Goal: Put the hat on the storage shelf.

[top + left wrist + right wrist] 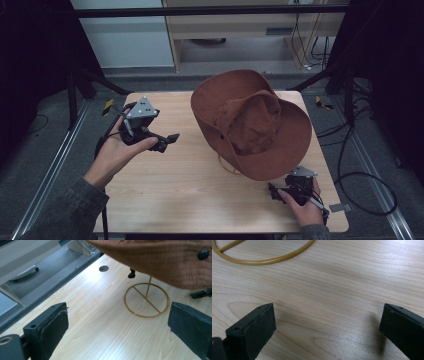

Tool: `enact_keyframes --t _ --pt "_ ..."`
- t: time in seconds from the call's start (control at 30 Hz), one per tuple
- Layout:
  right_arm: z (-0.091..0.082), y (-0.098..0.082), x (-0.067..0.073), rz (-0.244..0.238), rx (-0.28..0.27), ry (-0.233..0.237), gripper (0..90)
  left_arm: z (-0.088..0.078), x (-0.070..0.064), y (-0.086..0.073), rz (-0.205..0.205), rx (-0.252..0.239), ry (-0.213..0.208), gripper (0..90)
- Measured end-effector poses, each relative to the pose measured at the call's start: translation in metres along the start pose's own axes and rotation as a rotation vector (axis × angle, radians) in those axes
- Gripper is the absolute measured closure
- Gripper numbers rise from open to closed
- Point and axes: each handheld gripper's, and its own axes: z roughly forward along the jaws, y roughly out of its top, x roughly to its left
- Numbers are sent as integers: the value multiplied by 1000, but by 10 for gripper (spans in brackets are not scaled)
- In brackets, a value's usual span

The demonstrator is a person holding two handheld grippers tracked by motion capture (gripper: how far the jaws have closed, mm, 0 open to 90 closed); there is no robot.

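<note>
a wide-brimmed brown hat of ribbed, corduroy-like fabric (252, 122), its crown creased and dented, sits raised on a thin gold wire stand with a ring base (147, 300) on the pale wood-grain table (190, 200). from the left gripper (162, 141), the hat lies ahead and to the right; its brim hangs over the stand above that gripper's reach, and a dark round button (203, 254) shows on the fabric. the left gripper's black, padded jaws stand wide apart with nothing between them. the right gripper (274, 192) rests low by the table's near edge, just below the hat's brim, jaws likewise spread and empty, the gold ring lying just ahead of them.
</note>
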Motion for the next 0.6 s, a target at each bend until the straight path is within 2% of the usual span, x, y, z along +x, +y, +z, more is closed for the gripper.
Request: enact_keyframes --t 0.23,0.33,0.37,0.4,0.6 --pt "0 0 0 0 0 -1 5 8 2 -23 -20 23 0 27" --pt "0 0 0 0 0 0 5 13 5 -36 -42 37 -3 27" --pt "0 0 0 0 0 0 5 13 5 -36 -42 37 -3 28" --pt "0 0 0 0 0 0 5 17 9 -46 -60 49 -3 28" --pt "0 0 0 0 0 0 5 24 18 -72 -89 80 10 31"
